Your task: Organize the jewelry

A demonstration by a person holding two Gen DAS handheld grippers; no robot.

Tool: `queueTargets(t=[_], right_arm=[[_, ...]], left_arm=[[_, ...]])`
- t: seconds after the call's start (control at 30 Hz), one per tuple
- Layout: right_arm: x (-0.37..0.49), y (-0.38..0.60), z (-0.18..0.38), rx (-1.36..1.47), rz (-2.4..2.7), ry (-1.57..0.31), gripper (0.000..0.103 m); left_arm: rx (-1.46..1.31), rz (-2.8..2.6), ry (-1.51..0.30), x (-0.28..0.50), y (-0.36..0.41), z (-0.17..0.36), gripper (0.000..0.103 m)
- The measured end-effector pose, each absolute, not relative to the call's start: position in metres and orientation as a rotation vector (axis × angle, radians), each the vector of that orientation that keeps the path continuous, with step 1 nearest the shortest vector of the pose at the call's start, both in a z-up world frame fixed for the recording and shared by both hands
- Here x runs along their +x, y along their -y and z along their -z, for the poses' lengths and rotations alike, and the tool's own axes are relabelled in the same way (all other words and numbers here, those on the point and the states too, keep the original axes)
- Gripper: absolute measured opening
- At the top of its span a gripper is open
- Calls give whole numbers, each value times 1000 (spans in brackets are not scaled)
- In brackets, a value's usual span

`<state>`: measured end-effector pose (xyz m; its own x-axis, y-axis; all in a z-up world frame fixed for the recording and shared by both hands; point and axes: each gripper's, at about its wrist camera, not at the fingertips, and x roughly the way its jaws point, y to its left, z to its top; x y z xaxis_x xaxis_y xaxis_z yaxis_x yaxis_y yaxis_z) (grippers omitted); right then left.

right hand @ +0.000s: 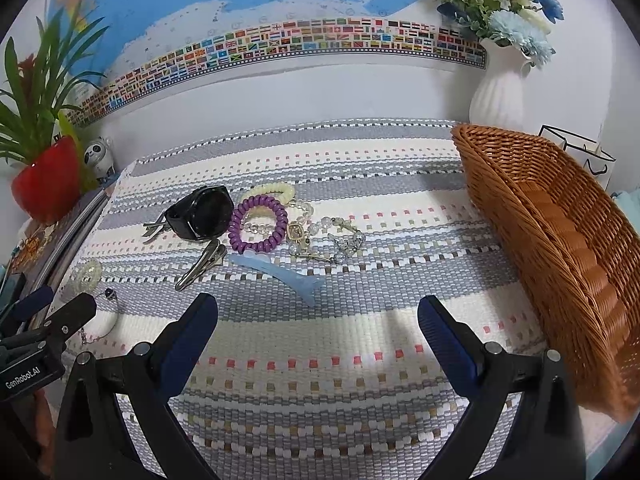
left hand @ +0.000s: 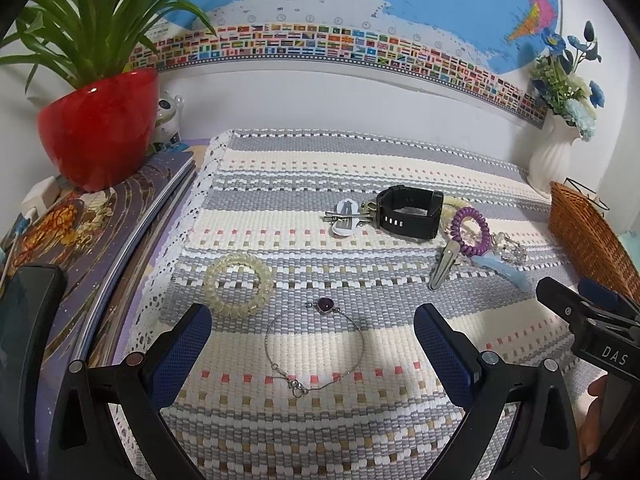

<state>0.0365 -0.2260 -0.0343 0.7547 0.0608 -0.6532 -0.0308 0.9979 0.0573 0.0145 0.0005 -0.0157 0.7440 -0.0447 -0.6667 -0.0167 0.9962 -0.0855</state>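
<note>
My left gripper [left hand: 312, 316] is open and empty, its jaws either side of a thin silver bracelet with a purple heart stone [left hand: 325, 303] lying on the woven mat. A pale yellow coil hair tie [left hand: 238, 283] lies to its left. My right gripper [right hand: 318, 306] is open and empty, just short of a light blue hair clip [right hand: 280, 274]. Beyond it lie a silver clip [right hand: 200, 264], a black watch [right hand: 204, 212], a purple coil tie [right hand: 258, 224], a yellow bead bracelet [right hand: 272, 191] and a clear bead bracelet [right hand: 340, 240]. A wicker basket [right hand: 560, 240] stands at the right.
A red plant pot [left hand: 100, 128] stands on a book at the left. A white vase of flowers [right hand: 498, 92] stands at the back right by the wall. The striped mat [right hand: 320, 360] covers the table. A small panda figure [right hand: 98, 156] sits by the pot.
</note>
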Motion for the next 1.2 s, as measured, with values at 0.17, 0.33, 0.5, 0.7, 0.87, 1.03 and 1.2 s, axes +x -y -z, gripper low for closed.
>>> queueTargets(t=[0.17, 0.33, 0.5, 0.7, 0.87, 1.03, 1.2], right_arm=[[36, 226, 35, 44, -49, -715, 101], [37, 226, 35, 48, -47, -717, 101], [38, 226, 36, 43, -44, -719, 101], [37, 223, 36, 31, -40, -714, 101], [34, 225, 34, 41, -40, -697, 101], [27, 233, 30, 78, -105, -681, 101], [15, 237, 28, 30, -117, -674, 94]], left_arm=[[-95, 22, -732, 14, -2, 16, 101], [-94, 32, -713, 11, -2, 14, 101], [-78, 30, -702, 8, 0, 13, 101], [-80, 29, -696, 7, 0, 12, 101], [-97, 60, -691, 4, -4, 10, 101], [-151, 123, -693, -11, -24, 5, 101], [-106, 102, -684, -29, -41, -5, 100]])
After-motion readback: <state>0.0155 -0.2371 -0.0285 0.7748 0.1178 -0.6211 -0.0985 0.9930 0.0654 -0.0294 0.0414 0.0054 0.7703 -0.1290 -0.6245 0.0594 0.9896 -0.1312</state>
